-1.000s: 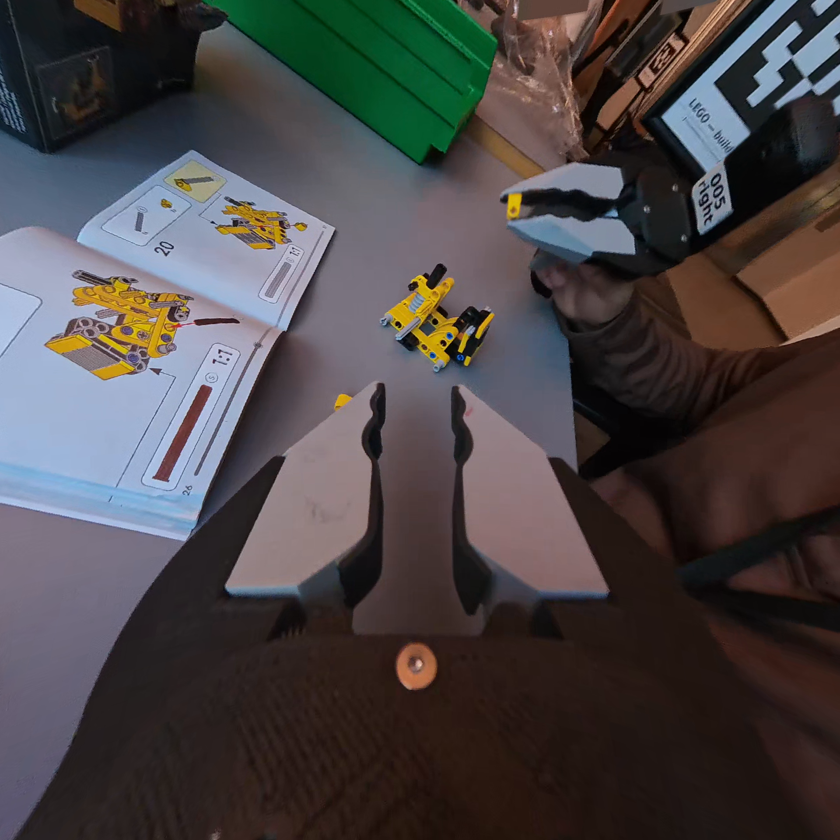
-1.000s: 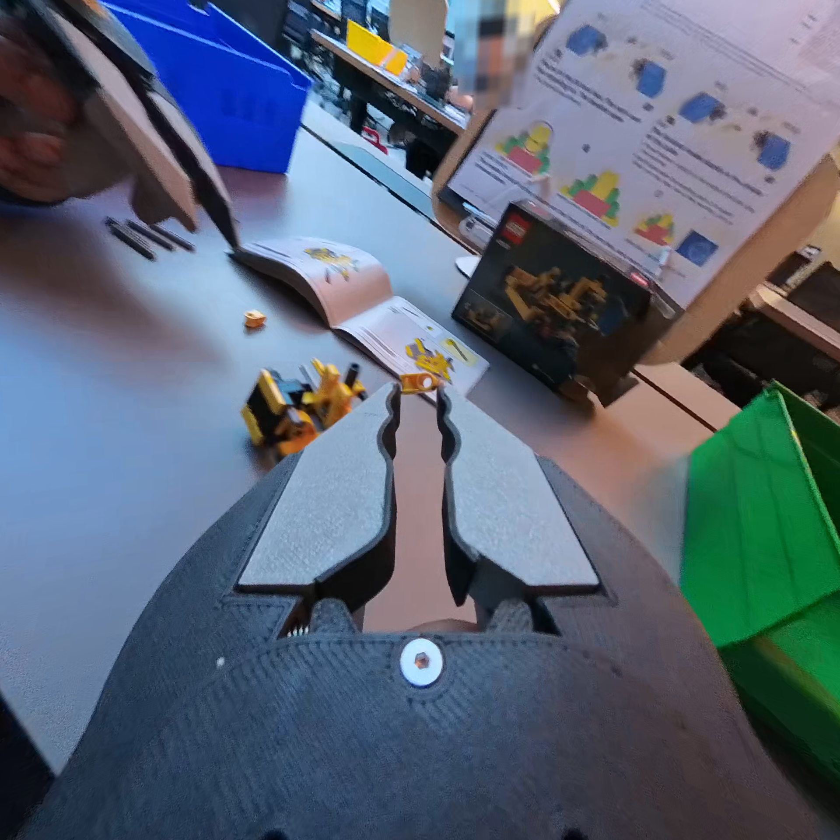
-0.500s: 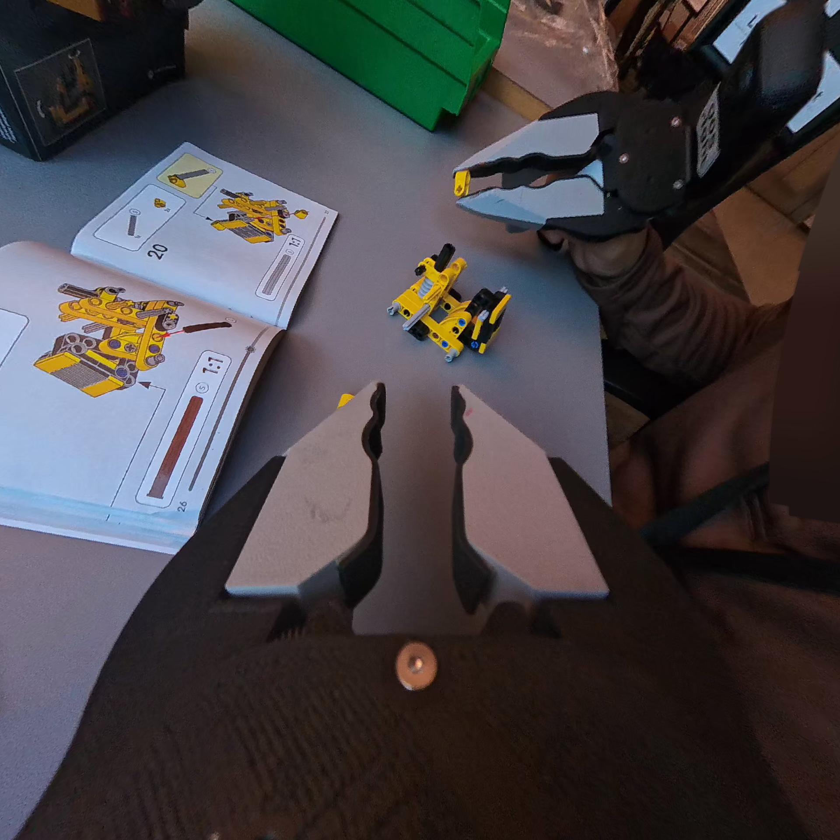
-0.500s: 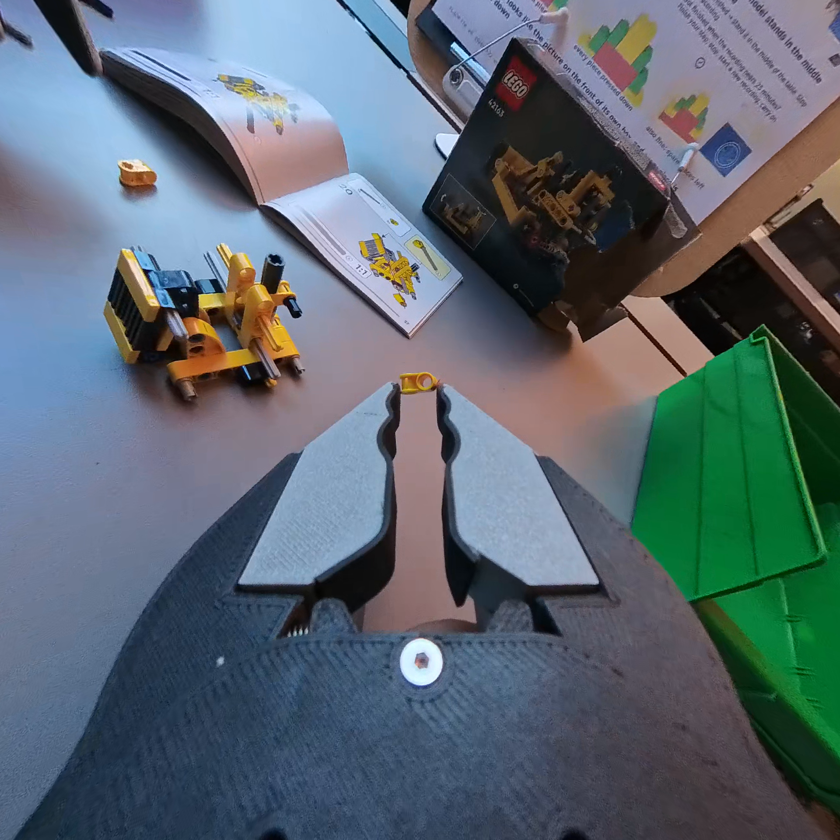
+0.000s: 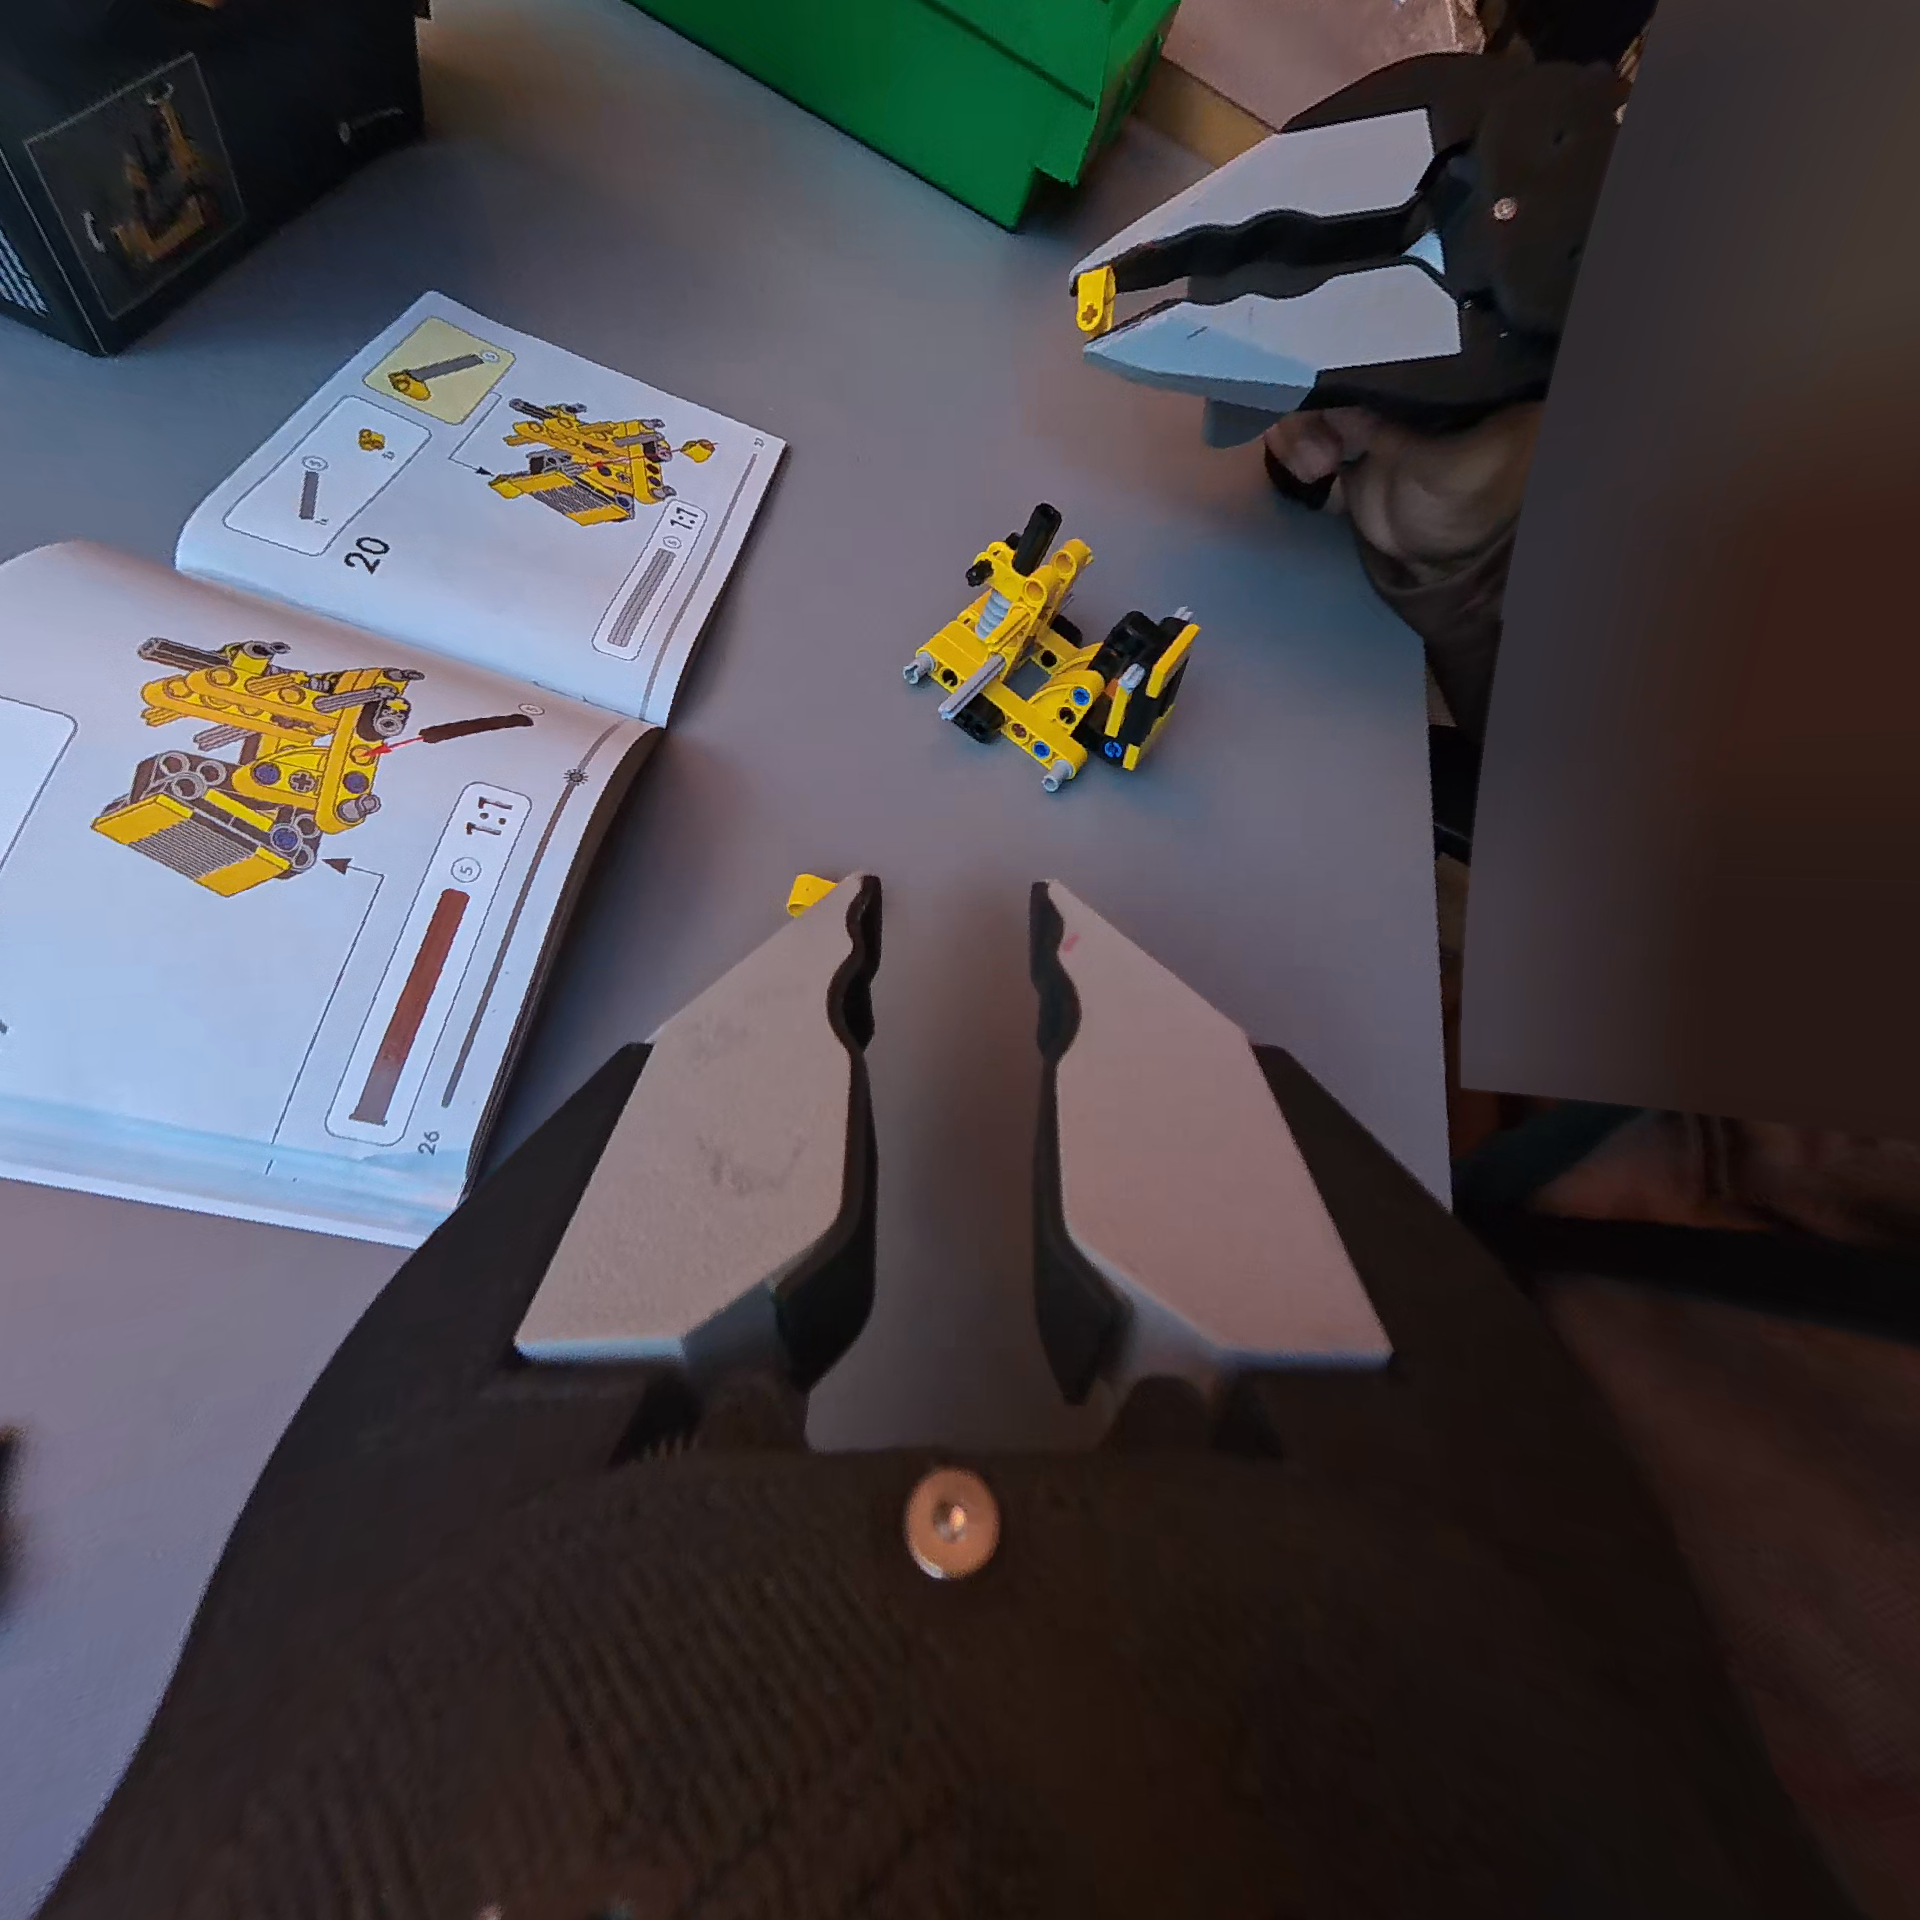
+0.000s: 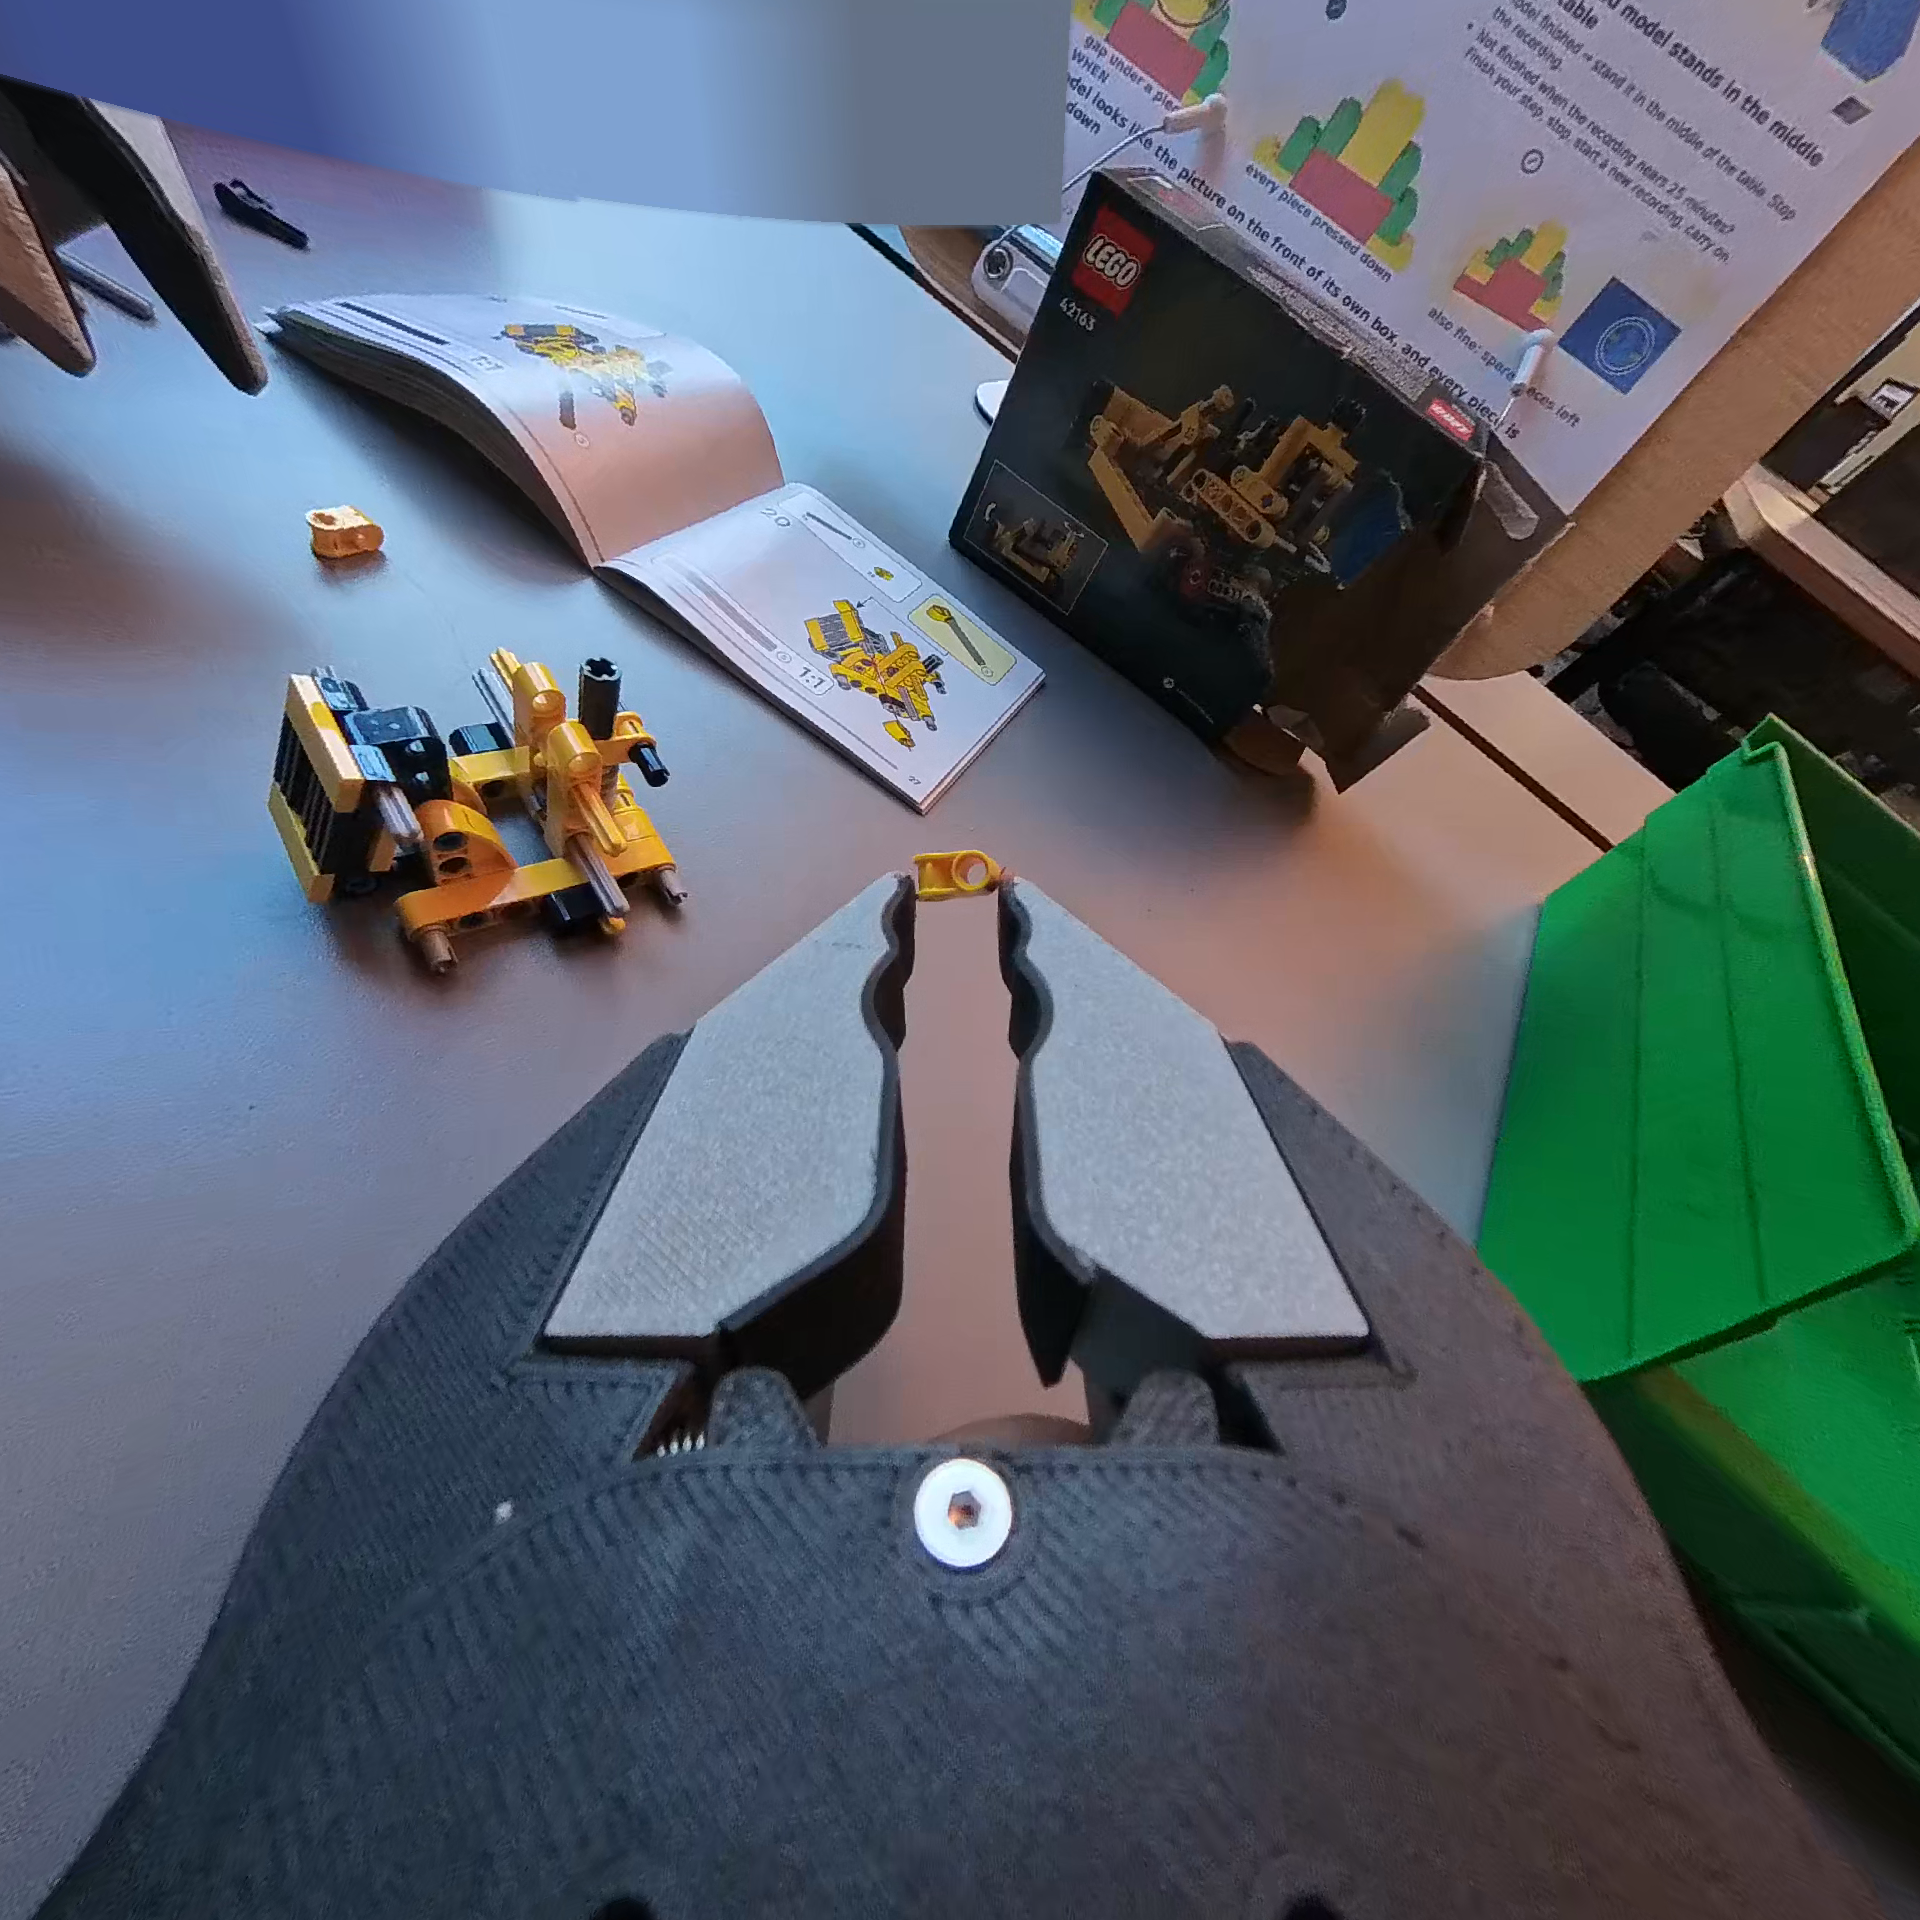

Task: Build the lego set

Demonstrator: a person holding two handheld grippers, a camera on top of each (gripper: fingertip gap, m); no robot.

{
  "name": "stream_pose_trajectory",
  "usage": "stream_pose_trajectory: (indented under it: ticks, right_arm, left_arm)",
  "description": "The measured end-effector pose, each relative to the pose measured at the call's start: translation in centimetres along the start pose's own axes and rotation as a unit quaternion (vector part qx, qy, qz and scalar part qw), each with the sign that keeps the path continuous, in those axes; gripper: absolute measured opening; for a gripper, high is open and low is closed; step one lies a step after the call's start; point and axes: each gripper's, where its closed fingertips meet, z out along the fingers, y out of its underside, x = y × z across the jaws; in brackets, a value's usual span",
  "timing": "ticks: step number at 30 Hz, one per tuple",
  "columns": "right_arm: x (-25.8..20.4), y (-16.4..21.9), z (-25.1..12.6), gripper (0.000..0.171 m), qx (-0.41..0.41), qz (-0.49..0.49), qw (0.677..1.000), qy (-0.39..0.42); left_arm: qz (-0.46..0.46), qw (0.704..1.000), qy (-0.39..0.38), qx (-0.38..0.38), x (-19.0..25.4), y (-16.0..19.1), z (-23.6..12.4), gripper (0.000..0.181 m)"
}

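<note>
A partly built yellow and black lego model (image 5: 1049, 649) stands on the grey table (image 5: 883, 312); it also shows in the right wrist view (image 6: 468, 810). My right gripper (image 6: 956, 881) is shut on a small yellow connector piece (image 6: 956, 873), held above the table to the right of the model; it shows too in the left wrist view (image 5: 1091, 307). My left gripper (image 5: 954, 896) is open and empty, hovering in front of the model. A second small yellow piece (image 6: 343, 528) lies on the table, partly hidden behind my left finger (image 5: 808, 894).
An open instruction booklet (image 5: 343, 727) lies left of the model. The black set box (image 6: 1216, 540) stands behind it. A green bin (image 6: 1714, 1091) sits at the table's far end. Black pins (image 6: 260, 213) lie near the left gripper. A person's hand (image 5: 1392, 488) holds the right gripper. The left gripper's tips are roughly 20 cm from the right gripper's.
My right gripper with the yellow connector has swung down toward the table and nearer the model. My left gripper has stayed open and shifted only slightly.
</note>
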Motion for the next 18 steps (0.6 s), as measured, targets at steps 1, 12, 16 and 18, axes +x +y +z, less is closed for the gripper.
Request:
stream_pose_trajectory:
  ticks: [1,12,16,18]
  right_arm:
    - [0.0,0.01,0.01,0.012,0.0,-0.001,1.0,0.0]
    - [-0.05,-0.09,-0.05,0.012,0.002,-0.006,1.0,0.003]
    - [-0.02,-0.08,-0.05,0.013,0.002,-0.006,1.0,0.003]
    - [-0.01,-0.1,-0.04,0.012,0.002,-0.006,1.0,0.004]
  left_arm:
    - [0.0,1.0,0.0,0.0,0.01,0.02,0.02,0.026]
    - [0.006,1.0,-0.004,-0.005,0.04,0.19,0.19,0.025]
    - [0.005,1.0,-0.003,-0.005,0.04,0.17,0.19,0.025]
    - [0.004,1.0,-0.003,-0.005,0.04,0.18,0.19,0.025]
